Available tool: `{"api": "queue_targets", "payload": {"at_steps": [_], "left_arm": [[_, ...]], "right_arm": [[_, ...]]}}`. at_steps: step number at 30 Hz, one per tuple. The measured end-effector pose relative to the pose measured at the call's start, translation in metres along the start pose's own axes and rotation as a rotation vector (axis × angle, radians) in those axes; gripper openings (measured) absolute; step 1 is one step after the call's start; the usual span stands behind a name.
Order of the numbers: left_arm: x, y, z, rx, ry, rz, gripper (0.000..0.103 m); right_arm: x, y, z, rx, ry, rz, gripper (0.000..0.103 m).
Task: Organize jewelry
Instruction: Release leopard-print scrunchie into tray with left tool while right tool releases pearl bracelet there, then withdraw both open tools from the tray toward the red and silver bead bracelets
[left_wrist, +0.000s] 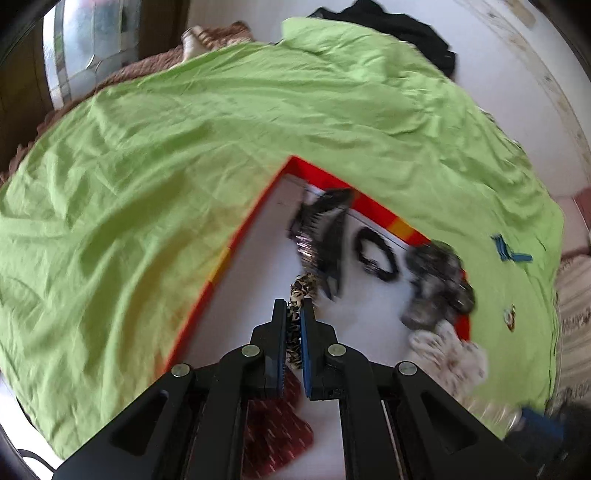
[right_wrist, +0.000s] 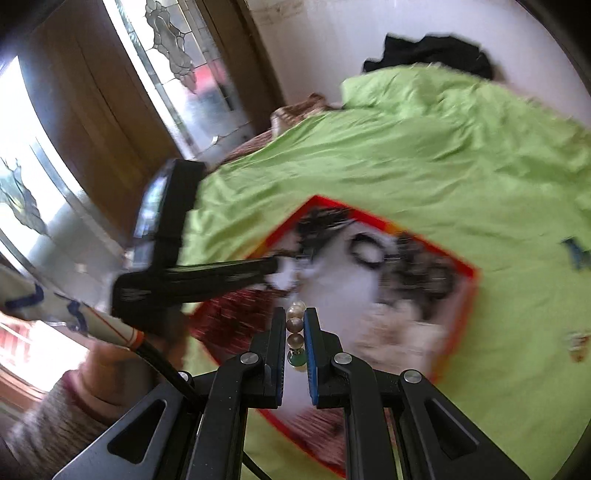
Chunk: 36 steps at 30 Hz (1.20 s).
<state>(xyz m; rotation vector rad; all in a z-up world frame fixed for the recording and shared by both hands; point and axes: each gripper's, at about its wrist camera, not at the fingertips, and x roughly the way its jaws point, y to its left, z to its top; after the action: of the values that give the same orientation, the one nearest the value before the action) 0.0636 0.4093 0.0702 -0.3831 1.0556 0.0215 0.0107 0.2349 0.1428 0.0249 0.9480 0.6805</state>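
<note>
Left gripper (left_wrist: 294, 314) fingers clamped a leopard-print fabric scrunchie (left_wrist: 300, 291); right gripper (right_wrist: 295, 317) fingers clamped a round-beaded bracelet (right_wrist: 296, 332) above the red-rimmed white tray (right_wrist: 469, 267).

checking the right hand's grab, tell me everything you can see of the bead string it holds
The bead string is a short run of round, glossy beads: pearly white at the far end, then brownish ones, then a green one nearest the camera. It stands lengthwise between the pads of the right gripper, pinched by both, above the red-rimmed tray.
</note>
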Motion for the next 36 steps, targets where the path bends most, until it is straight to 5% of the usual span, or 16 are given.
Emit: {"api": "queue_targets", "payload": {"at_steps": [5, 11, 16, 21, 23, 30, 36], "left_arm": [[0.019, 0.010, 0.006, -0.008, 0.015, 0.009, 0.006], [0.026, 0.008, 0.004, 0.014, 0.006, 0.030, 0.007], [0.014, 0.004, 0.002, -0.001, -0.013, 0.016, 0.023], [-0.022, -0.001, -0.008, -0.019, -0.081, 0.006, 0.042], [-0.039, -0.004, -0.015, -0.026, -0.112, 0.019, 0.043], [-0.099, -0.042, -0.065, 0.024, -0.230, 0.109, 0.049], [-0.123, -0.108, -0.118, 0.137, -0.251, 0.095, 0.053]], "right_arm": [[0.058, -0.004, -0.017, 0.029, 0.103, 0.003, 0.010], [0.076, -0.024, -0.035, 0.038, 0.162, -0.054, 0.011], [0.075, -0.019, -0.043, 0.024, 0.176, -0.059, 0.017], [0.045, 0.001, -0.047, -0.062, 0.111, -0.079, 0.038], [0.026, 0.007, -0.053, -0.098, 0.079, -0.094, 0.042], [-0.040, -0.012, -0.096, -0.113, 0.007, -0.168, 0.049], [-0.086, -0.068, -0.144, 0.048, 0.011, -0.230, 0.049]]}}
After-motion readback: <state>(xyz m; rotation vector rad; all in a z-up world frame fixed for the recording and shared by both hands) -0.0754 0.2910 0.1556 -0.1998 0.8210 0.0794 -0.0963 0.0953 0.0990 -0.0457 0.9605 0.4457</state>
